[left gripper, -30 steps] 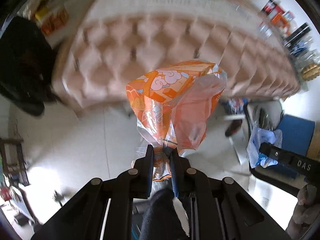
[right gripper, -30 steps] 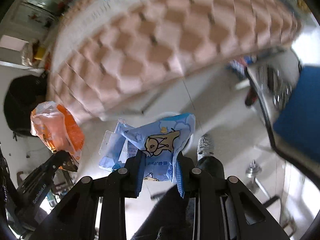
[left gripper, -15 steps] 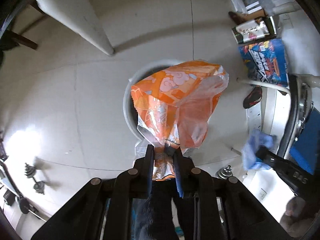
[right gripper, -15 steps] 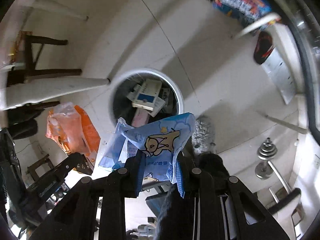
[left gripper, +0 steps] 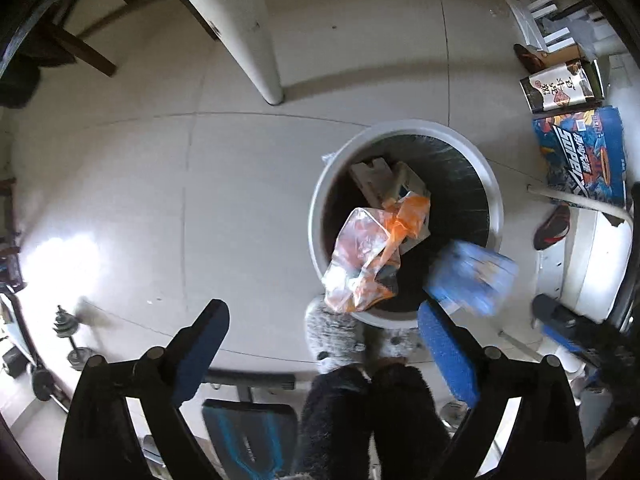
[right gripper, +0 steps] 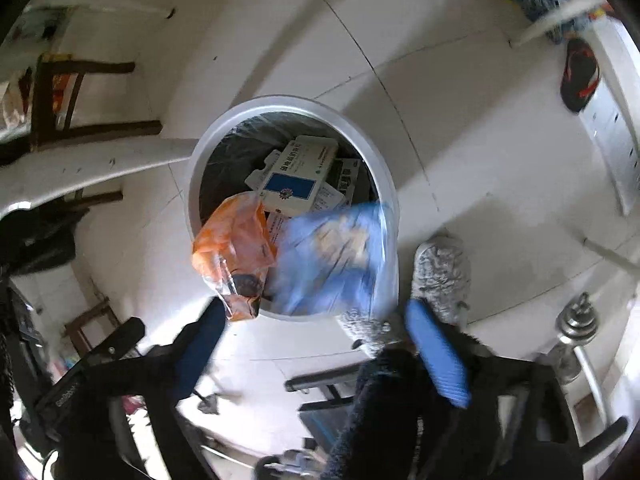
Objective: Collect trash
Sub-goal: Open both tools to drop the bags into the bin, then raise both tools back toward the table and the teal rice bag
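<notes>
1. We hold the left gripper (left gripper: pixel 322 334) above the white round trash bin (left gripper: pixel 494 196), its jaws spread wide apart with nothing between the blue pads.
2. The right gripper (right gripper: pixel 312 344) also hangs over the bin, jaws wide apart and empty; its view is blurred at the fingers.
3. The orange snack bag (left gripper: pixel 366 260) sits free of both grippers over the near inner side of the bin, one end draped across the near rim (right gripper: pixel 236 248).
4. The blue wrapper (right gripper: pixel 328 256) is motion-blurred beside the orange bag, over the bin's near right rim; we cannot tell whether it rests on the rim or is in the air.
5. Inside the bin, on its black liner, lie flattened cartons, among them a white box with a blue rectangle (right gripper: pixel 294 184), partly covered by the two bags.
6. Our grey fuzzy slippers (left gripper: pixel 332 338) stand on the tiled floor (left gripper: pixel 160 184) right against the bin's near wall, between the bin and the grippers.
7. Around the bin: a white furniture leg (left gripper: pixel 248 32) behind it, a blue printed carton (left gripper: pixel 580 160) and a dark printed box (left gripper: pixel 560 86) to the right, and a red-and-black shoe (left gripper: pixel 554 226) near them.
8. A dumbbell (left gripper: pixel 68 336) lies on the floor to the left, and a weight bench with a blue-striped pad (left gripper: pixel 248 432) is beneath the left gripper.
</notes>
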